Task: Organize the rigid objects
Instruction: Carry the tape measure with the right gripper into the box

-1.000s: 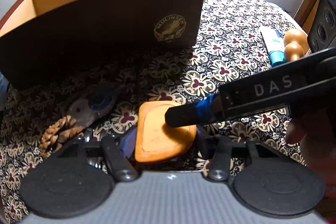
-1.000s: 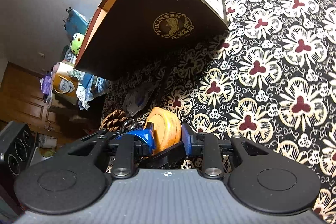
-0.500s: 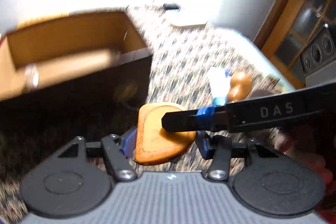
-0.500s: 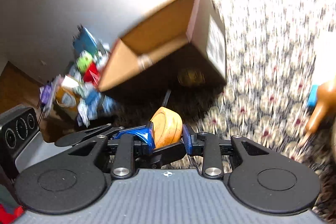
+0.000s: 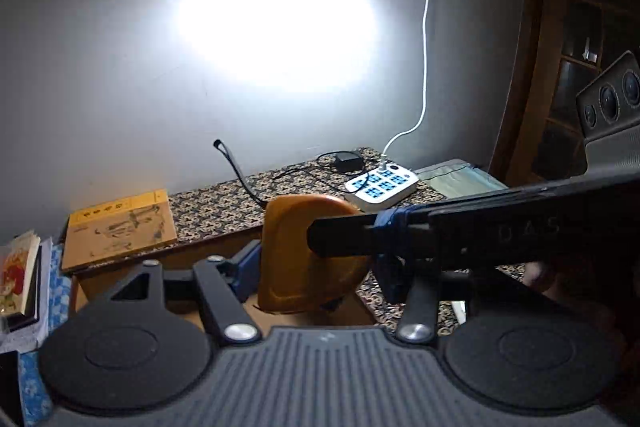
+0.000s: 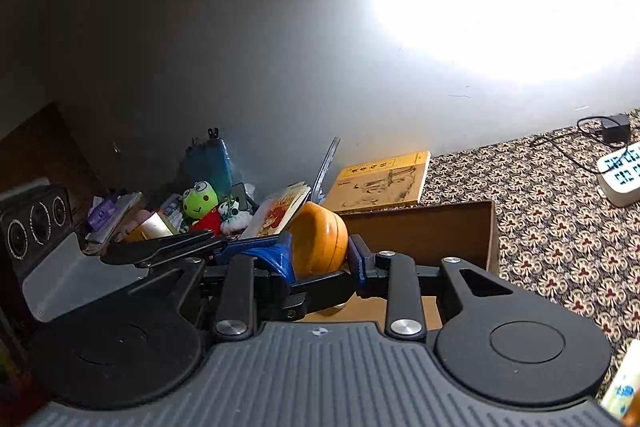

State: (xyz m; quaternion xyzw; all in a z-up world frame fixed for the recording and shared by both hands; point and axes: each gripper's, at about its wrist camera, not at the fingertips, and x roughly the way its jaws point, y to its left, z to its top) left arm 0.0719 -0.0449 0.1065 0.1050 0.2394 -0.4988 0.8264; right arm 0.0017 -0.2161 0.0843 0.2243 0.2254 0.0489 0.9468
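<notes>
Both grippers have lifted the rounded orange wooden block [image 6: 318, 245] off the patterned tablecloth [image 6: 552, 211]. The left gripper [image 5: 316, 263] and right gripper [image 6: 318, 259] each clamp it, raised above the near open brown cardboard box [image 6: 420, 231], ready for lowering inside.

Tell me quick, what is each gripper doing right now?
Left gripper: fingers closed on the orange wooden block.
Right gripper: fingers closed on the same orange wooden block, held above the cardboard box.
</notes>
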